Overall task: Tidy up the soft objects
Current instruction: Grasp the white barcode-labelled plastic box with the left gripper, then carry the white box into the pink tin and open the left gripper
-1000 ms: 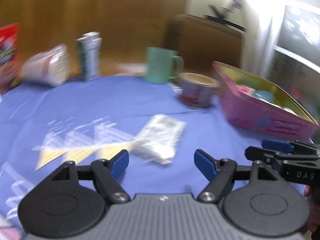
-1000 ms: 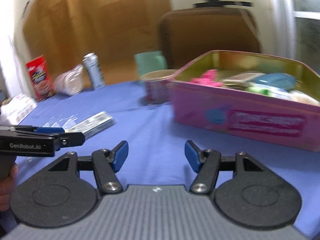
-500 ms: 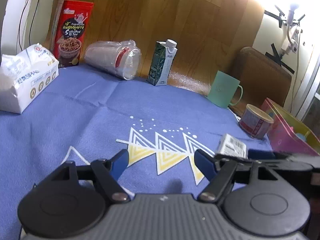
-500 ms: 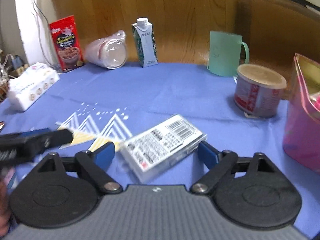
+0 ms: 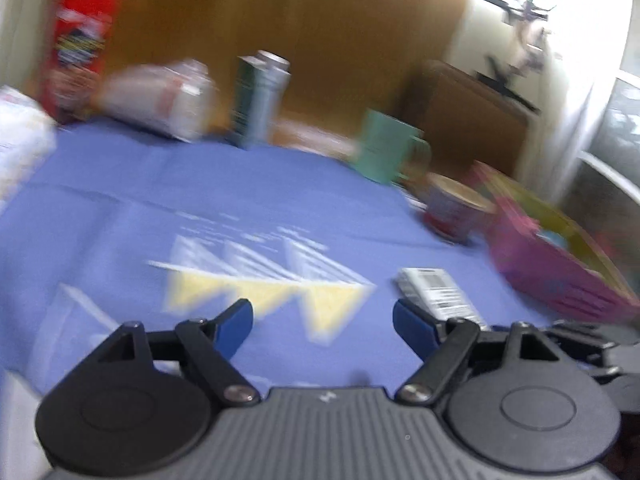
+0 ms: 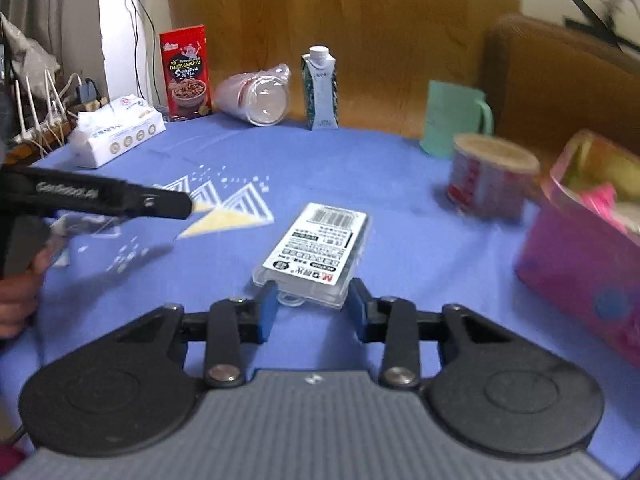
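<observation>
left claw (image 5: 322, 316) spread wide, right claw (image 6: 311, 308) narrowed, both held low

Both views are wrist fisheyes, low over the blue-clothed worktop (image 6: 360, 168), looking forward along the claw fingers toward the wooden back wall. Left wrist view: left claw (image 5: 322, 322) fills the bottom edge, camera sits left of the scene, heavily motion-blurred. Right wrist view: right claw (image 6: 311, 310) at bottom, camera close behind the clear labelled packet (image 6: 316, 254), sharp in the middle, blurred at right. Shared: packet (image 5: 438, 294), red snack box (image 6: 185, 74) (image 5: 80, 52), carton (image 6: 320, 88) (image 5: 256, 100), green mug (image 6: 454, 124) (image 5: 390, 150), pink tin (image 6: 580, 256) (image 5: 560, 264). The left claw (image 6: 172, 204) shows at the left of the right wrist view.
</observation>
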Demonstrator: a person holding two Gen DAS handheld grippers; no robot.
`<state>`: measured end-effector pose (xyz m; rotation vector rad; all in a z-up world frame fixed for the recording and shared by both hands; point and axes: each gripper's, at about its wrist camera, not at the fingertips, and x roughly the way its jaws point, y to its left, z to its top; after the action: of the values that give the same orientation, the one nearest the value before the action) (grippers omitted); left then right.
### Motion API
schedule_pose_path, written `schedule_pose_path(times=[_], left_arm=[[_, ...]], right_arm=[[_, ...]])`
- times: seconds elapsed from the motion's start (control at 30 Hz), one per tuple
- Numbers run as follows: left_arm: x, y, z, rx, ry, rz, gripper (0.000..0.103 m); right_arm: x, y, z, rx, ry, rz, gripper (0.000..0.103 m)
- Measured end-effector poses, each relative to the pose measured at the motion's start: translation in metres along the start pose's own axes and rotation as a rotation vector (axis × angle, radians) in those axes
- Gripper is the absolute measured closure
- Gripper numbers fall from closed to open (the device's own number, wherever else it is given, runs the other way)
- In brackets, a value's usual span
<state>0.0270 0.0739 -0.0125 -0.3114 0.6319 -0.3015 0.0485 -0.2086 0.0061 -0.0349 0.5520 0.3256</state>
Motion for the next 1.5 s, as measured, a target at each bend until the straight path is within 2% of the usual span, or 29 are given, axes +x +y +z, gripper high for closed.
schedule_pose_path(times=[0.1,0.23,0.33,0.43,0.57,0.7,0.9,1.03,1.1,1.13,1.17,1.27,1.3,1.4,1.5], left_arm=[[0.013,-0.022,0.002,-0.001,0.077,-0.113,0.024],[0.030,-0.047,0.008,-0.006,0.151,-0.168,0.026],[0.043,-0.061,0.007,-0.013,0.214,-0.225,0.052],[0.046,-0.071,0.004,-0.011,0.223,-0.225,0.069],[0.045,-0.081,0.011,-0.022,0.215,-0.267,0.071],[0.045,-0.110,0.033,0.047,0.170,-0.308,0.072],[0.072,-0.187,0.064,0.212,0.124,-0.386,0.072],[0.106,-0.234,0.077,0.276,0.123,-0.420,0.072],[0.123,-0.254,0.081,0.316,0.109,-0.400,0.066],[0.132,-0.264,0.083,0.348,0.086,-0.367,0.058],[0.143,-0.274,0.083,0.386,0.055,-0.306,0.049],[0.164,-0.292,0.080,0.478,-0.002,-0.106,0.048],[0.168,-0.293,0.078,0.487,-0.002,-0.073,0.048],[0.167,-0.288,0.072,0.481,0.002,-0.076,0.045],[0.169,-0.289,0.066,0.499,0.027,-0.023,0.045]], right_arm=[[-0.016,0.000,-0.013,0.046,-0.010,0.004,0.063],[-0.024,0.005,-0.021,0.084,-0.028,0.019,0.063],[-0.028,0.003,-0.027,0.099,-0.047,0.045,0.063],[-0.031,-0.002,-0.030,0.114,-0.069,0.038,0.063],[-0.039,-0.008,-0.032,0.109,-0.122,-0.002,0.063],[-0.051,-0.017,-0.028,0.098,-0.219,-0.060,0.063],[-0.070,-0.056,-0.019,0.148,-0.358,-0.203,0.063],[-0.074,-0.092,-0.012,0.200,-0.394,-0.309,0.063],[-0.075,-0.107,-0.011,0.218,-0.403,-0.359,0.063],[-0.076,-0.114,-0.010,0.232,-0.406,-0.384,0.063],[-0.073,-0.123,-0.007,0.242,-0.407,-0.417,0.062],[-0.049,-0.151,0.005,0.247,-0.357,-0.580,0.062],[-0.043,-0.159,0.006,0.259,-0.331,-0.609,0.062],[-0.050,-0.172,-0.005,0.325,-0.353,-0.575,0.062],[-0.055,-0.169,-0.016,0.324,-0.357,-0.579,0.062]])
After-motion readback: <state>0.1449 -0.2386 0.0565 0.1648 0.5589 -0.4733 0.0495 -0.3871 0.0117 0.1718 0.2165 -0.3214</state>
